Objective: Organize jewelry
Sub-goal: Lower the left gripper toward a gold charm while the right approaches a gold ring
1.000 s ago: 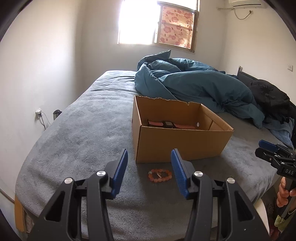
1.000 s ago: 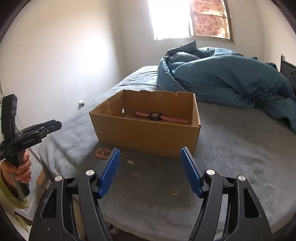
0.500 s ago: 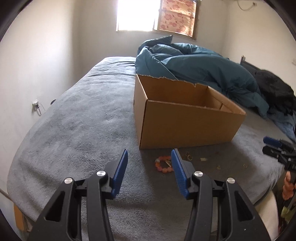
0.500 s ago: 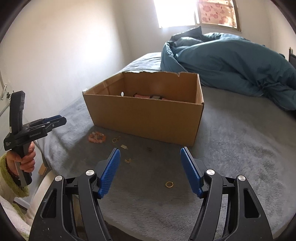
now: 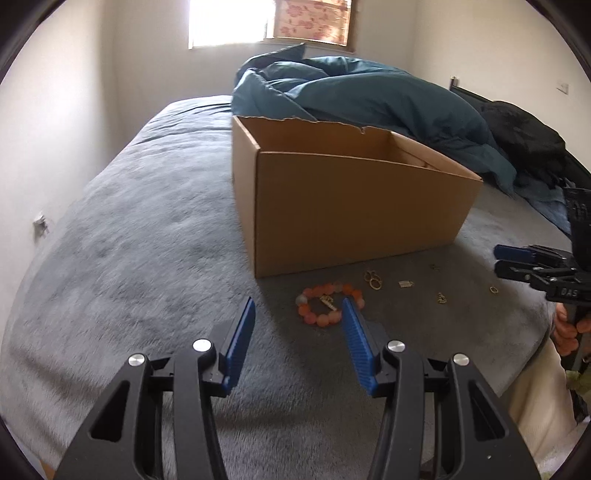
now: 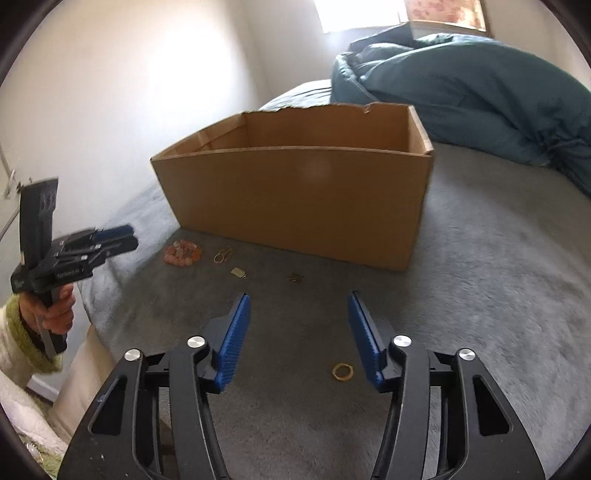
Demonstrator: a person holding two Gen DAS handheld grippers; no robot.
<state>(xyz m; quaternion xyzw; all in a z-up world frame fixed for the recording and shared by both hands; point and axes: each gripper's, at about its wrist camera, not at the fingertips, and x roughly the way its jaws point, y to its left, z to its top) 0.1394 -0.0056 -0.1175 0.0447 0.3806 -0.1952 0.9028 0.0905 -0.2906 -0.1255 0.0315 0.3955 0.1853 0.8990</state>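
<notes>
Both claws are hanging open, the right gripper (image 6: 299, 334) just narrowing over nothing; its right pad may be pushing the near ring (image 6: 342, 371) into the soft blanket (image 6: 498, 295).

A home bedroom is shown: a bed (image 5: 147, 229) spread with grey fleece, a rumpled teal duvet (image 5: 369, 96), a curtained window (image 5: 269, 22).

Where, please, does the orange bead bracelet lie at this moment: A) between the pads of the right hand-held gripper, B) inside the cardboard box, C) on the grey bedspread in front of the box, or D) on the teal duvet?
C: the orange bead bracelet rests on the grey bedspread, just before the cardboard box, untouched.
</notes>
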